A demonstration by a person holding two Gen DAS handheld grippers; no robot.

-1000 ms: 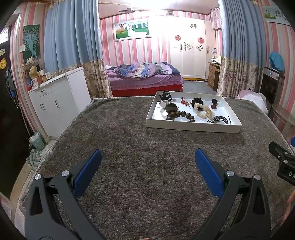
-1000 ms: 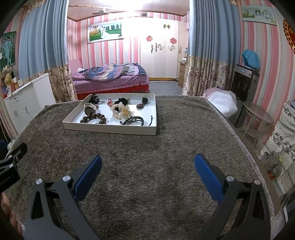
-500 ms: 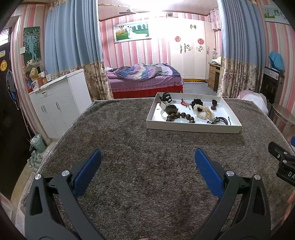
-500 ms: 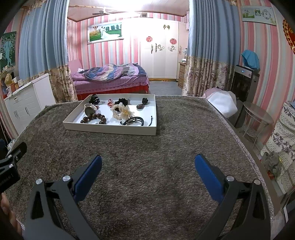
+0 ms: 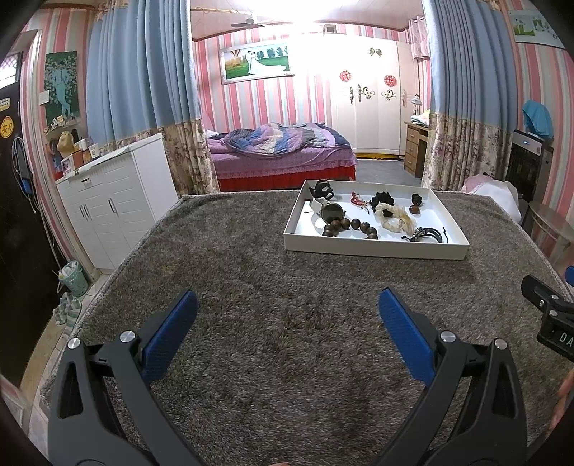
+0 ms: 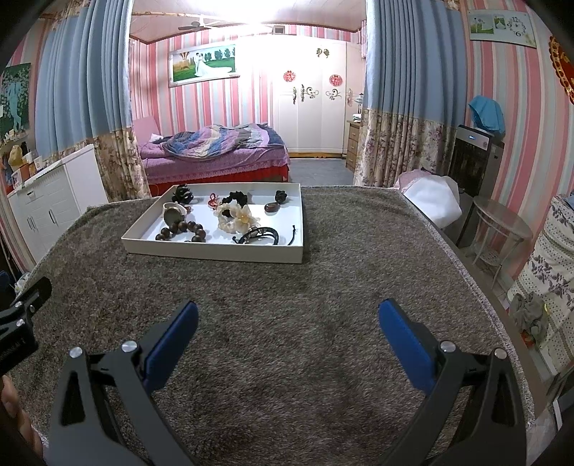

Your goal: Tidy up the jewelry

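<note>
From my station both wrist feeds look evenly lit and fairly bright. The main source is a ceiling light (image 5: 308, 21) at the far end of the room, blown out to pure white glare that washes over the wardrobe (image 5: 369, 96) below it. Shadows on the grey carpet (image 5: 287, 322) are soft, with a faint dark band along the near wall of the white tray (image 6: 215, 252). Focus is sharp across the middle. Fisheye distortion bows the curtains (image 6: 405, 89) and striped walls, and the corners fall to black vignette.
</note>
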